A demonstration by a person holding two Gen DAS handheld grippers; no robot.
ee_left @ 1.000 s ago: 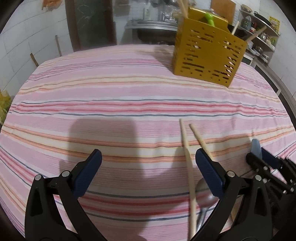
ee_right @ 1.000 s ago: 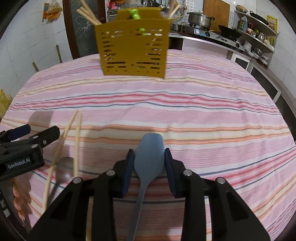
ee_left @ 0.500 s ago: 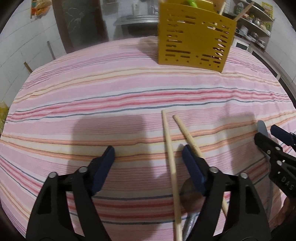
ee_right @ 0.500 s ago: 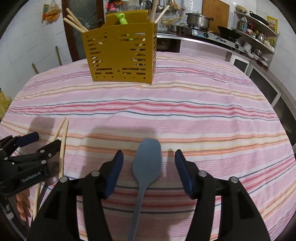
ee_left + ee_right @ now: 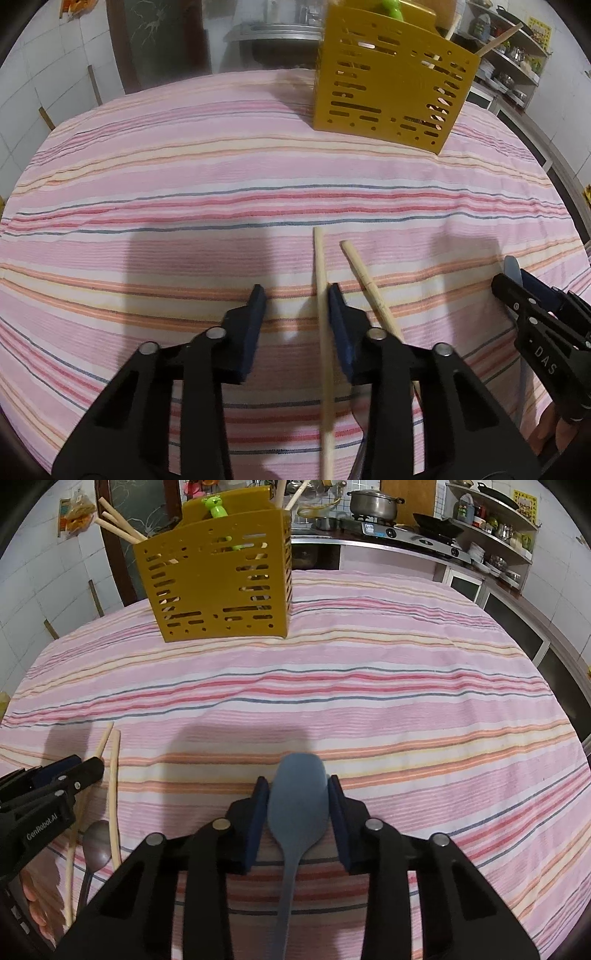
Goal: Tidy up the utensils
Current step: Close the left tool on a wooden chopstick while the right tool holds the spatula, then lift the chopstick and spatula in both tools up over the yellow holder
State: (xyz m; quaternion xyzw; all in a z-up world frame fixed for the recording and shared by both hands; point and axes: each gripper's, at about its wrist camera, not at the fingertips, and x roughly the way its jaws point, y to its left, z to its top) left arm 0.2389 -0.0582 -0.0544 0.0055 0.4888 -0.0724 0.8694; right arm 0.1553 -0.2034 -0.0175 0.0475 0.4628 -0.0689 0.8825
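Note:
In the left wrist view my left gripper hovers low over the striped cloth with its jaws closing. One wooden chopstick lies between them against the right pad; the left pad stands clear of it. A second chopstick lies just outside the right finger. In the right wrist view my right gripper is closing on the bowl of a blue spoon, and both pads touch its edges. A metal spoon lies beside the chopsticks at the left. The yellow slotted holder stands at the far side.
The holder carries several chopsticks and a green utensil. The pink striped tablecloth covers the table. A stove with a pot and shelves stand behind at the right. A hand shows at the lower left.
The left jaws have narrowed and shifted right, so one chopstick now lies between them. The right jaws opened off the blue spoon and have closed back onto its bowl.

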